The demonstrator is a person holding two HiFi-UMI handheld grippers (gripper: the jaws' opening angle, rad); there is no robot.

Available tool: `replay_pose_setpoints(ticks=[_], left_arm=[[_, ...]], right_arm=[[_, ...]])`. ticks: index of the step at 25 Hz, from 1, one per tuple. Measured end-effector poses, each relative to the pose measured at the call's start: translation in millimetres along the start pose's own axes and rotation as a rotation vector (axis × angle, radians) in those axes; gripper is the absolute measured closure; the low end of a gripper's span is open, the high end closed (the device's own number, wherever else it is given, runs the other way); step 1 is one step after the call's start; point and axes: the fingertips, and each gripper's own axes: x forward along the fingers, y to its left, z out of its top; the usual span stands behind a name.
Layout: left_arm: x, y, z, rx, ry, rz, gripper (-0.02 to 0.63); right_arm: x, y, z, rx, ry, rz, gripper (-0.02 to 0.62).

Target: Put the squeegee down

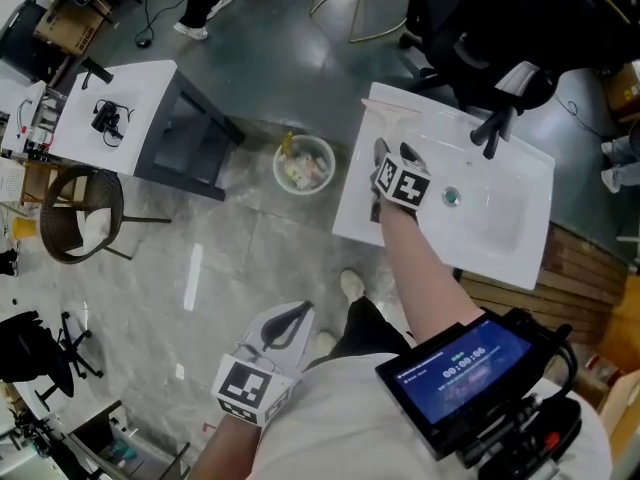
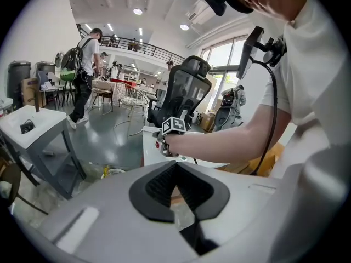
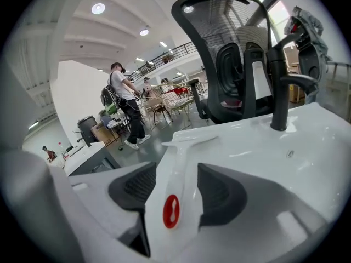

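A white squeegee [image 1: 386,116] with a red oval on its handle lies on the left part of the white sink top [image 1: 352,223], blade at the far end. My right gripper [image 1: 393,156] reaches over it. In the right gripper view the squeegee's handle [image 3: 178,163] runs between the pads [image 3: 219,193]; the jaws stand wide, with a gap on the right side, and do not clamp it. My left gripper [image 1: 285,323] hangs low over the floor at my left, away from the sink. Its tips [image 2: 175,169] meet, with nothing between them.
A black faucet [image 1: 495,123] and a drain [image 1: 451,197] sit in the basin to the right. A round waste bin [image 1: 304,165] stands on the floor left of the sink. Farther left are a white table [image 1: 110,118] and a wicker chair [image 1: 80,213]. A black office chair [image 3: 230,53] stands behind the sink.
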Motion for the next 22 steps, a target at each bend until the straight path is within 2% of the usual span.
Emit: replay_pose_setpoints(ticks=[12,14,20,22], left_arm=[[-54.3,-39.7,-28.5,0.042,-0.062,-0.037,0.601],[-66.7,-45.3,-37.6,0.043,-0.076,-0.038,0.601],[-111.2,-49.6,-73.5,0.022,-0.117,-0.013,0.601],[-126.4,-52.1,-82.6,0.016,-0.128,0.002,0.601]], right_arm=[[-116.5,18.3,-35.8,-0.217,0.009,0.115,0.374],[-142.1,22.3,-45.2,-0.251,0.015,0.138,0.401],[-218.4,41.3,-81.2,-0.328,0.022,0.202,0.577],[-245.6,51.9,-91.1,-0.361,0.024,0.244,0.592]])
